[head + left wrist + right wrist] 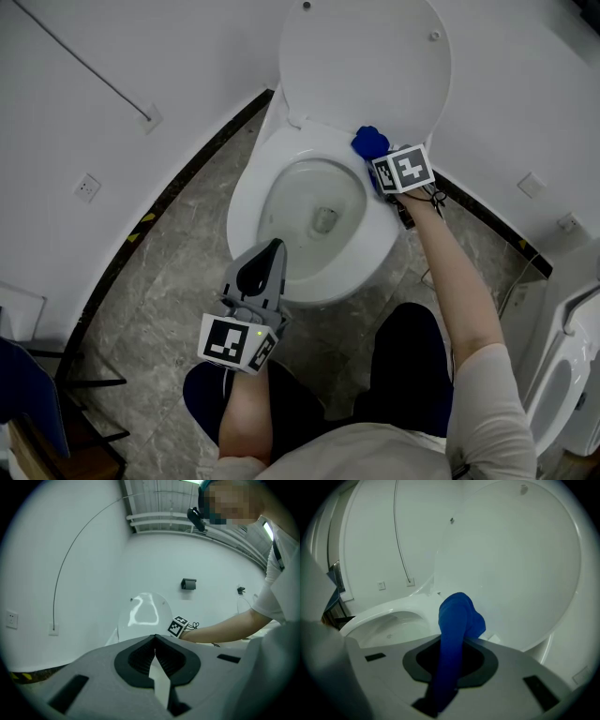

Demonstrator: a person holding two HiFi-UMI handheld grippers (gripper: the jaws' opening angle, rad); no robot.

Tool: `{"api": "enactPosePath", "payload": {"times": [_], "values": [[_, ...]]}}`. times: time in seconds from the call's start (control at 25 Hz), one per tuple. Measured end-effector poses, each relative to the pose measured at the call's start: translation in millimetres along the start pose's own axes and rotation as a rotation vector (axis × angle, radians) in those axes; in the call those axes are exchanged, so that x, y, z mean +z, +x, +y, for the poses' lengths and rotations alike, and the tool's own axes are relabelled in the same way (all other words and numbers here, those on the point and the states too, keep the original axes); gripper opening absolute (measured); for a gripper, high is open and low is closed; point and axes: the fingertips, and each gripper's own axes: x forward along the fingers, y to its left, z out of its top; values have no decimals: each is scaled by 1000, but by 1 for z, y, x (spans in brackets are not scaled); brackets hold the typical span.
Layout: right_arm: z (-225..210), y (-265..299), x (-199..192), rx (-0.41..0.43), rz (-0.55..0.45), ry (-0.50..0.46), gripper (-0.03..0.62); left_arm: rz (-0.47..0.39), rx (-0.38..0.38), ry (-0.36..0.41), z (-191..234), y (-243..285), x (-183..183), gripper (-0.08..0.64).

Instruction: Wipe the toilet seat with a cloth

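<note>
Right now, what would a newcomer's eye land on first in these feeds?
The blue cloth comes first, bright against all the white. It is pinched in the right tool at the back of the toilet seat, just below the raised lid. Next is the left tool, shut and empty, which the head view shows over the seat's front edge.

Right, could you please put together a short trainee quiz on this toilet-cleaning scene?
1. True or false: the left hand-held gripper has its jaws together, with nothing between them.
2. What holds the blue cloth? A) the left hand-held gripper B) the right hand-held gripper C) neither
3. Fill in: the toilet lid stands ____.

Key: 1 true; 2 B; 3 raised.
</note>
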Motion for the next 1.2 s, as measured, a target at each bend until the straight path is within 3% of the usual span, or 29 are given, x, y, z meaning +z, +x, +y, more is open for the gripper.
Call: {"api": "enactPosePath", "payload": {"times": [1.2], "values": [[15,32,33,-31,2,-7,63,-2,-1,-25,15,1,-2,8]]}}
